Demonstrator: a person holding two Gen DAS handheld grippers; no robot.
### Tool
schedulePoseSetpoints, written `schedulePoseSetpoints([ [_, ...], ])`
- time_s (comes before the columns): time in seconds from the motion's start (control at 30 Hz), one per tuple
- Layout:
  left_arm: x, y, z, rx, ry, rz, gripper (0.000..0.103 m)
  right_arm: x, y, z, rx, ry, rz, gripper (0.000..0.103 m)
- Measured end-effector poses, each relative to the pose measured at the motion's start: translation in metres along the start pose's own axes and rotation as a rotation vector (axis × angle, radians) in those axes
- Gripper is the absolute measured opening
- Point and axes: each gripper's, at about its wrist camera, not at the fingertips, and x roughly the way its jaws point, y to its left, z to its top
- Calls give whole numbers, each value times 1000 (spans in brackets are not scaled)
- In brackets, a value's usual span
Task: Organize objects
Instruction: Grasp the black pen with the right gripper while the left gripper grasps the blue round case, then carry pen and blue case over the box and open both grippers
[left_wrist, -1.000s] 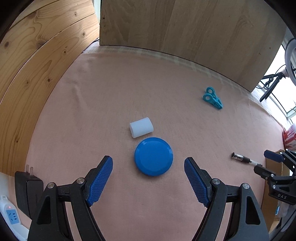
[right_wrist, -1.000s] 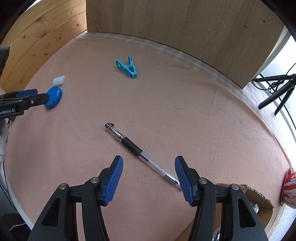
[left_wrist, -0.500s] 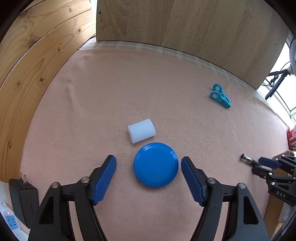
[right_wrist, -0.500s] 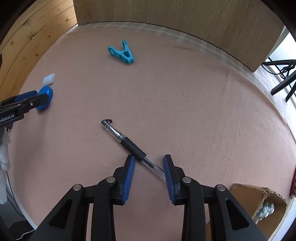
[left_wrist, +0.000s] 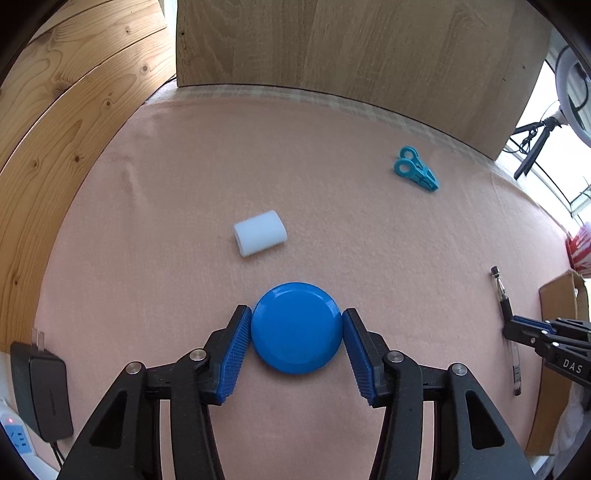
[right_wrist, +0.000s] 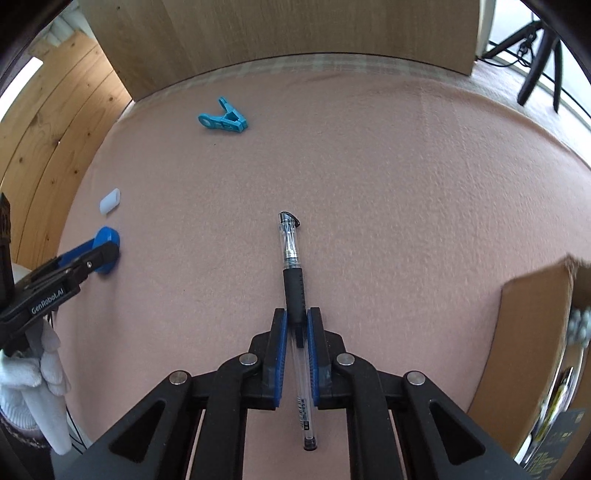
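The left gripper body, at the frame's left edge, reads "GenRobot.AI". The right gripper body, lower right, shows "DAS". Print on the pen barrel is illegible.

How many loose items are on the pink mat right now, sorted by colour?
Blue: 2, the round blue disc between the left gripper fingers and the blue clothespin.
White: 1, the white block.
Clear and black: 1, the pen clamped in the right gripper.
Total: 4
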Motion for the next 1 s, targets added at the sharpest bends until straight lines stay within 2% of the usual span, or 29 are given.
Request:
schedulePoseSetpoints([
  [0.17, -11, -12, -28, 32, -9, -5, 54, -7, -8, -18, 99, -43, 56, 10],
  [0.37, -28, -31, -55, 53, -8, -31, 54, -19, -12, -42, 162, -76, 75, 10],
  [0.5, -42, -51, -63, 90, -39, -35, 54, -28, -3, -49, 146, -106, 59, 10],
  [1.0, -97, -127, -74, 226, -126, -129, 54, -99, -19, -80, 226, -238, 138, 10],
])
